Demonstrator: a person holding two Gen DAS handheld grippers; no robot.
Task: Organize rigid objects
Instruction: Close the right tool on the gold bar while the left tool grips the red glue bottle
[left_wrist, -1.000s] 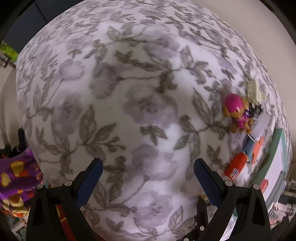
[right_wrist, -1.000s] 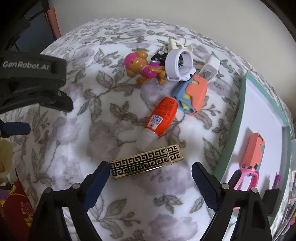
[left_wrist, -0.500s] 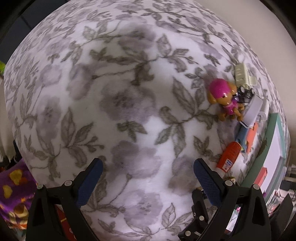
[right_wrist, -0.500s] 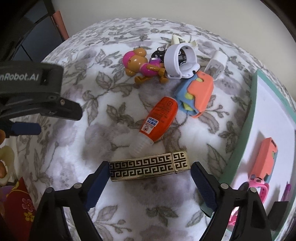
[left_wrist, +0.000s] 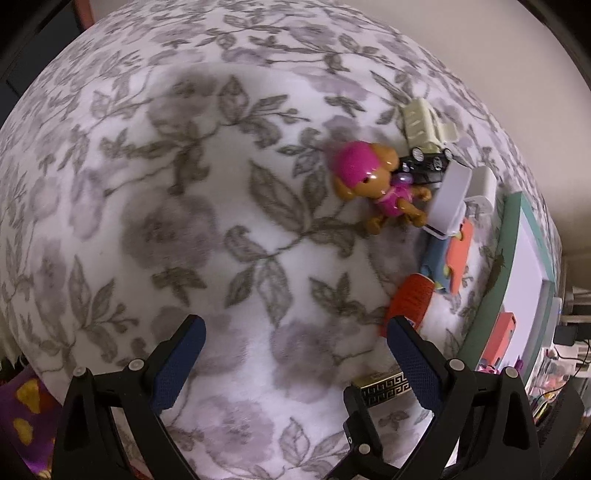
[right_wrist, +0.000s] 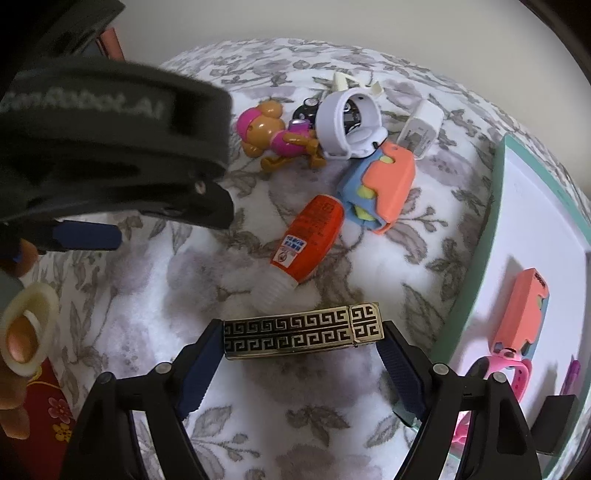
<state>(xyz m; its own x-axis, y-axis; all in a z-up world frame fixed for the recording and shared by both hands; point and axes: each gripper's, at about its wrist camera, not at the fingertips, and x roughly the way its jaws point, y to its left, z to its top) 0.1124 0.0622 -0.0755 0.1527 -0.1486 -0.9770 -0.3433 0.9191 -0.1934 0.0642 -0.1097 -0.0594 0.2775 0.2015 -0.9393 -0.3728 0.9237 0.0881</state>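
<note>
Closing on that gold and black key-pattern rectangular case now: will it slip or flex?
The gold and black patterned rectangular case looks rigid, so it likely won't flex. Its glossy finish may be slippery. The right gripper is closing along its long axis, ends between the pads, so it might pivot or sink into the soft floral blanket.

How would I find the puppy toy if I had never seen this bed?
Start at the green tray on the flowery blanket and look at the pile of small things beside it. The puppy toy lies at the pile's far end from the tray, next to the white band. It is the only one with a face: brown, with a pink hat and pink clothes.
</note>
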